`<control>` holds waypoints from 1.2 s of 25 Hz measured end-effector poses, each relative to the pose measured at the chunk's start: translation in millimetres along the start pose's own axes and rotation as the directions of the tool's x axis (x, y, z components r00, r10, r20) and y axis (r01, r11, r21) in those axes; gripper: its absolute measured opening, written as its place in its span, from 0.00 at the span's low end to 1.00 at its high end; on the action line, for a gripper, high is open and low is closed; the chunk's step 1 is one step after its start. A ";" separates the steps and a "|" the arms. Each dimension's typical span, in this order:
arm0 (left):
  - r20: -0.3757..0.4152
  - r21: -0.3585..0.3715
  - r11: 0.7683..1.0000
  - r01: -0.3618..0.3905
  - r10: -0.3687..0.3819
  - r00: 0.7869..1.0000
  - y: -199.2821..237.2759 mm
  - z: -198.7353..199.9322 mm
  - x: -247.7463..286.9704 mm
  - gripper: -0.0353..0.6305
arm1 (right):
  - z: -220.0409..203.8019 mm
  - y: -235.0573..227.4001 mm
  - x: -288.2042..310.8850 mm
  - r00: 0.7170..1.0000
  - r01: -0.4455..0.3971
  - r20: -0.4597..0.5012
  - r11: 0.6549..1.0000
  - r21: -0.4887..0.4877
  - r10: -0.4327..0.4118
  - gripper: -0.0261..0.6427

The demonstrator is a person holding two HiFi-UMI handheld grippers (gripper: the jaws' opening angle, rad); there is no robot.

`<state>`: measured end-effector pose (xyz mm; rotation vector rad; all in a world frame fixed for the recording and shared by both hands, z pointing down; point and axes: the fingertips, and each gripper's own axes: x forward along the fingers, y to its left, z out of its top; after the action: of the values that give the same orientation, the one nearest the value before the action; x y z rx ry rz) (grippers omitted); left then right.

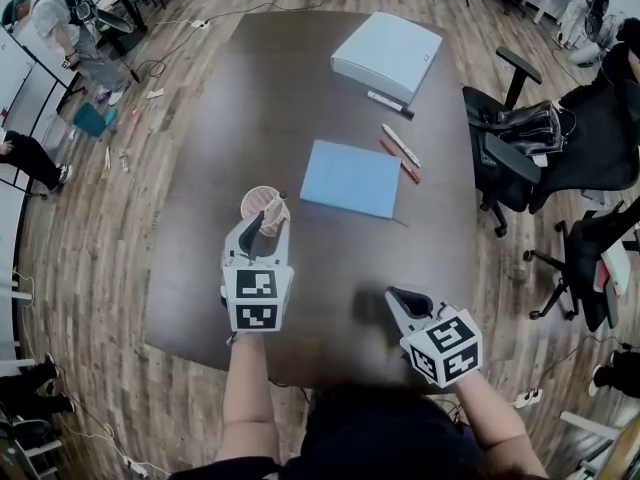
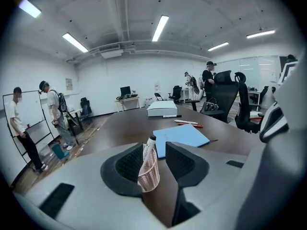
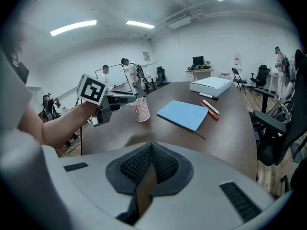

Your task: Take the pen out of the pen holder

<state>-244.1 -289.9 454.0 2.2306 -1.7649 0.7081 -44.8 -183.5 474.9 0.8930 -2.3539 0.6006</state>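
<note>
A dark table (image 1: 300,88) bears a blue notebook (image 1: 351,177). The left gripper (image 1: 266,226) has its jaws wide apart on either side of the pink mesh pen holder (image 1: 262,206). The right gripper (image 3: 151,147) is closed and empty. The pen (image 2: 150,143) stands inside the holder.

Blue notebook (image 1: 350,178), white box (image 1: 388,53), dark table (image 1: 250,98), office chair (image 1: 520,138)

Long white ceiling strip lights (image 2: 160,28) light the room brightly and evenly. Fisheye distortion bends all the edges, and both gripper views darken to black at their corners.
</note>
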 end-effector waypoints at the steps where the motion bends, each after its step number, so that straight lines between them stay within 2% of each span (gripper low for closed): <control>1: -0.008 0.010 1.000 0.004 -0.004 1.000 1.2 -0.4 5.7 0.29 | -0.5 -1.6 2.7 1.000 0.004 -0.005 1.000 0.005 -0.004 0.06; 9: -0.088 0.129 0.992 0.001 0.011 0.996 1.1 -4.2 39.4 0.30 | -8.6 -12.9 17.5 0.999 0.022 -0.047 0.999 0.049 -0.019 0.06; 18: -0.117 0.160 0.987 0.017 0.002 0.993 1.4 -4.4 58.6 0.26 | -12.3 -22.2 23.6 0.997 0.044 -0.062 0.996 0.079 -0.039 0.06; 20: -0.113 0.187 0.982 0.003 0.019 0.993 3.4 -3.6 58.8 0.20 | -10.9 -24.5 24.5 0.997 0.049 -0.058 0.995 0.087 -0.044 0.06; 24: -0.082 0.224 0.975 -0.005 0.024 0.996 6.8 0.2 55.2 0.18 | -10.2 -23.0 26.9 0.998 0.045 -0.054 0.995 0.087 -0.040 0.06; 30: -0.007 0.241 0.970 -0.034 0.037 0.999 7.6 20.2 37.7 0.18 | -5.1 -22.1 20.7 0.999 0.035 -0.026 0.996 0.078 -0.033 0.06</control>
<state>-240.2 -333.2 454.0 2.3448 -1.8027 0.9895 -40.7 -205.1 496.2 0.9525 -2.3025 0.6902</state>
